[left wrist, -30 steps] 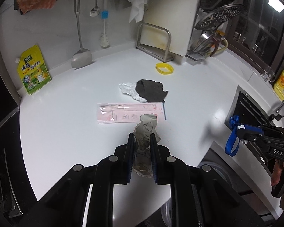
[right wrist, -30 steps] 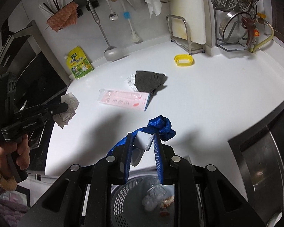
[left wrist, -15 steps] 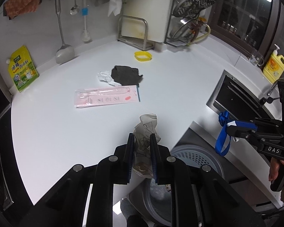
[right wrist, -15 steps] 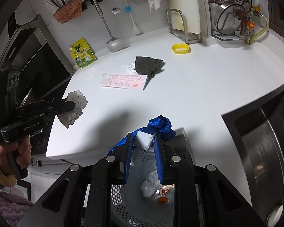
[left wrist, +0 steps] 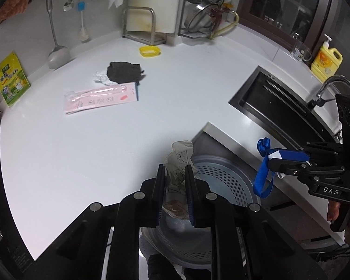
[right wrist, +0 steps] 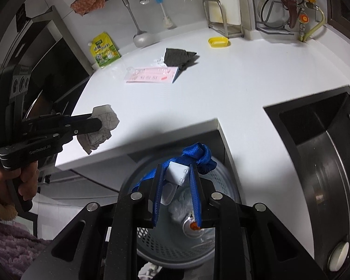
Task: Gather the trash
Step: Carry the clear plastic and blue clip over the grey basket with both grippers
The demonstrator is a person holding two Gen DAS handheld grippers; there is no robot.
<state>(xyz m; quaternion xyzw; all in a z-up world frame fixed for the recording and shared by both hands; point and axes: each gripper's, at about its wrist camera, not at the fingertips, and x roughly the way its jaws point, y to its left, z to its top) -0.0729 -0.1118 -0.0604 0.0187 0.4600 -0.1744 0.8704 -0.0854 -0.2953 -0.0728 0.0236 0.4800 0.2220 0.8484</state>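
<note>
Left tongs (left wrist: 173, 172) clamp crumpled paper (left wrist: 178, 161) | right tongs (right wrist: 176, 171) clamp blue strap (right wrist: 196, 154) | perforated bin (right wrist: 151, 240) just below both

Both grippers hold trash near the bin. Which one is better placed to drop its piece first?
Right. The right gripper holds the blue strap directly over the bin; the left gripper, holding crumpled paper, sits at the bin's edge beside the counter.
</note>
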